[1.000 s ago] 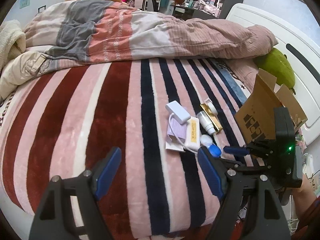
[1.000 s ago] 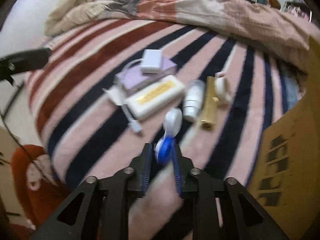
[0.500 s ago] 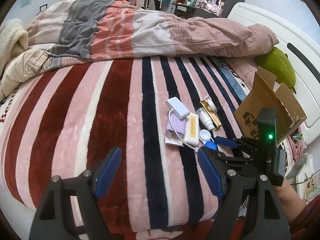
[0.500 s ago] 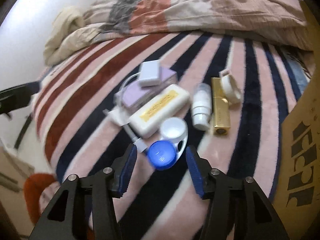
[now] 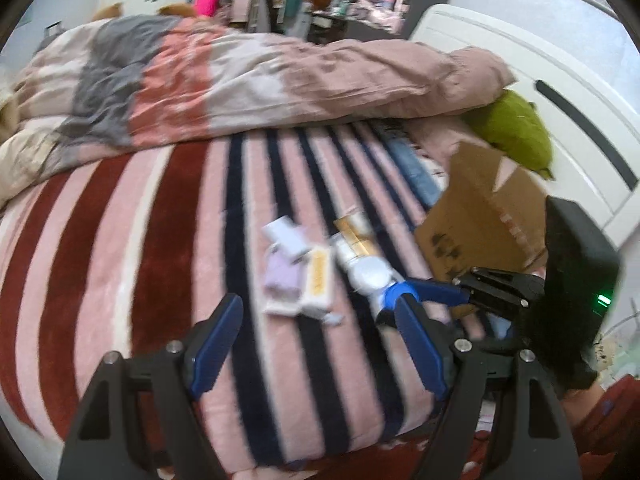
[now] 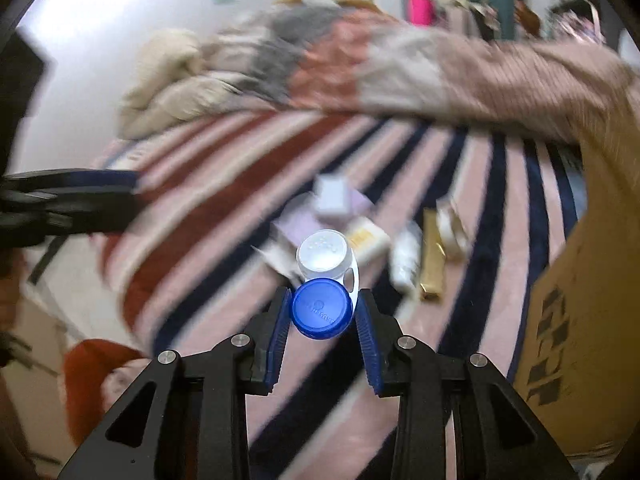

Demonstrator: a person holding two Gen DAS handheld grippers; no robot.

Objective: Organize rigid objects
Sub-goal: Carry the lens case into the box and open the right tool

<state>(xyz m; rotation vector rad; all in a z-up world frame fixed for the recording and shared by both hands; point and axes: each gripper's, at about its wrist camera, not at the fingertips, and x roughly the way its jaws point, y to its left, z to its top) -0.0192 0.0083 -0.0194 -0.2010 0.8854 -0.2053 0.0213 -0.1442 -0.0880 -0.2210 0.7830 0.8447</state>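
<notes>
My right gripper [image 6: 322, 316] is shut on a contact lens case [image 6: 324, 288] with one blue cap and one white cap, held above the striped blanket; it also shows in the left wrist view [image 5: 378, 280]. My left gripper [image 5: 316, 344] is open and empty over the blanket's near edge. On the blanket lie a white charger [image 5: 286, 236] on a lilac pouch [image 5: 282, 278], a white box with a yellow label [image 5: 318, 276], a white tube [image 6: 406, 256] and a gold box [image 6: 432, 256]. An open cardboard box [image 5: 480, 216] stands to the right.
A rumpled duvet [image 5: 240, 76] lies across the far side of the bed. A green plush [image 5: 516, 128] sits by the white headboard [image 5: 560, 92]. The bed's near edge drops off below my left gripper. The right wrist view is blurred.
My right gripper had opened around the lens case half a second ago; it has now shut on the case and lifted it off the blanket. Left gripper stays open.
</notes>
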